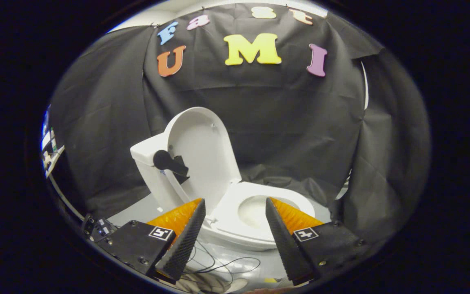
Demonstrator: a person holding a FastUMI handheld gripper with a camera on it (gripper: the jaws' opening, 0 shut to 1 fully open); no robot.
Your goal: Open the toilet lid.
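A small white toilet stands ahead of me against the black cloth. Its lid [202, 151] is raised upright and leans back on the tank [149, 163]. The seat [229, 224] lies down around the open bowl [253, 210]. A black flush handle [167, 162] sticks out from the tank's side. My gripper [235, 202] is open, its fingers spread wide with nothing between them. The seat's front rim and the bowl lie just beyond the tips, and the lid stands further back to the left.
Thin black cables [218, 265] trail over the pale floor below the toilet's front. A small black device [94, 226] sits on the floor left of the left finger. Black cloth [300, 134] hangs close behind and to the right of the toilet.
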